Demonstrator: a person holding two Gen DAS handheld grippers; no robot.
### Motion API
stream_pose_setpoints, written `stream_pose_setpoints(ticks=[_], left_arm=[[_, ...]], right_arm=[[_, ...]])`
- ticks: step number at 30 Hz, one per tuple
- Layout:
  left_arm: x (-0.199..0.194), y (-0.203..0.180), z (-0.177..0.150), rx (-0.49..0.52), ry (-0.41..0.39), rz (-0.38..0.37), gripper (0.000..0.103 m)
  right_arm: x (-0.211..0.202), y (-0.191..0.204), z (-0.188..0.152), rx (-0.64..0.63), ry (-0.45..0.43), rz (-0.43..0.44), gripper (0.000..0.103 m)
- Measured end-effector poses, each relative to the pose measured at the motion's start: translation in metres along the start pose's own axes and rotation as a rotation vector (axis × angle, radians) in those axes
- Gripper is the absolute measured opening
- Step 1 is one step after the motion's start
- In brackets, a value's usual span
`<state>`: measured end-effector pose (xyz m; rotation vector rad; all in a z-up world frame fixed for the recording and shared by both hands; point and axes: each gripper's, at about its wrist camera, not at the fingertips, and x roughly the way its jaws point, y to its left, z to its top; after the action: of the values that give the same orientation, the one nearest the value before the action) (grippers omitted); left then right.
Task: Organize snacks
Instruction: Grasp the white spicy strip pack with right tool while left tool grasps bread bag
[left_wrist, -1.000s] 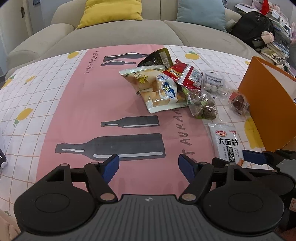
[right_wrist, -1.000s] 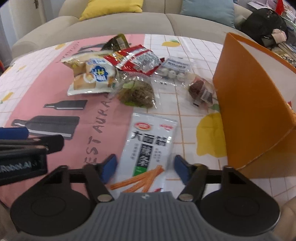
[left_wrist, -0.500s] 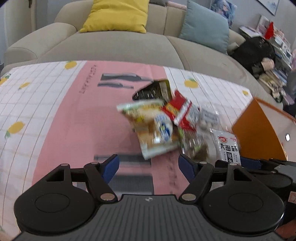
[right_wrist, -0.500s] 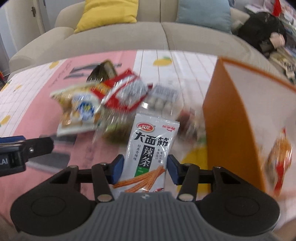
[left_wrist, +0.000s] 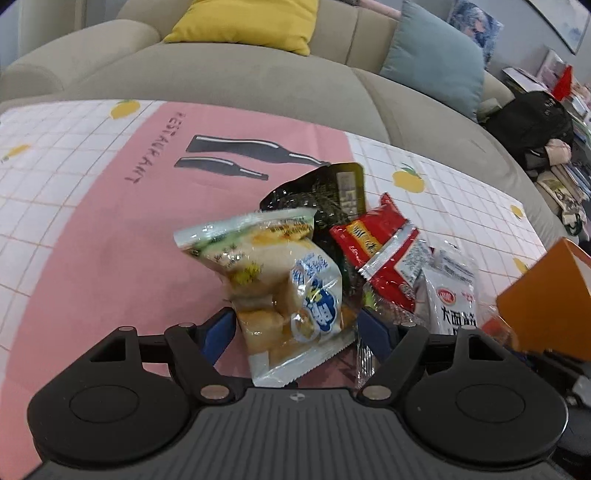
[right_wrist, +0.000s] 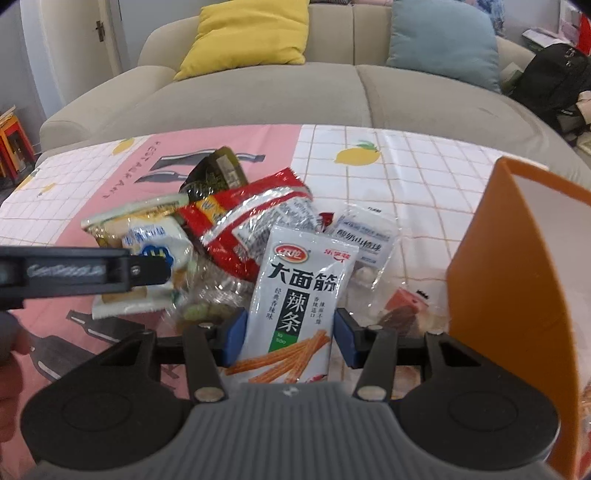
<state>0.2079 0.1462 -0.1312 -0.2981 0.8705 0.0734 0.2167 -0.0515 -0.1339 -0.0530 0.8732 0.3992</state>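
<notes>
Standing at right, orange box (right_wrist: 509, 295), snack packets (right_wrist: 255, 236) outside beside it

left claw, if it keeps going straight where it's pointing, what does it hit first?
Most likely the pale bread snack bag: it already lies between the open left claw fingers. Beyond it sit the dark green packet and red packet; depth unclear.

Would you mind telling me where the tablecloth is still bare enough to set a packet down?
Bare: the pink strip left of the bread bag, and the white grid between the lemon print and the orange box. Crowded: the snack pile in the middle.
</notes>
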Motion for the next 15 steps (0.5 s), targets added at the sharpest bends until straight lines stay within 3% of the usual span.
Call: stream_pose_setpoints(ticks=[4,6,8,15], left_arm=[[0.005,0.007,0.001,-0.042,-0.014,-0.017,0.087],[0.006,0.010,0.002,-0.054,-0.016,-0.013,0.069],[0.007,0.012,0.001,-0.059,-0.010,-0.022,0.058],[0.001,0.007,-0.001,-0.056,0.001,-0.018,0.035]], right_arm=[[0.004,-0.002,0.001,0.011,0.009,0.009,0.050],[0.006,-0.002,0.000,0.011,0.010,0.010,0.050],[0.007,0.000,-0.001,0.009,0.013,0.012,0.050],[0.010,0.004,-0.002,-0.014,0.017,0.011,0.050]])
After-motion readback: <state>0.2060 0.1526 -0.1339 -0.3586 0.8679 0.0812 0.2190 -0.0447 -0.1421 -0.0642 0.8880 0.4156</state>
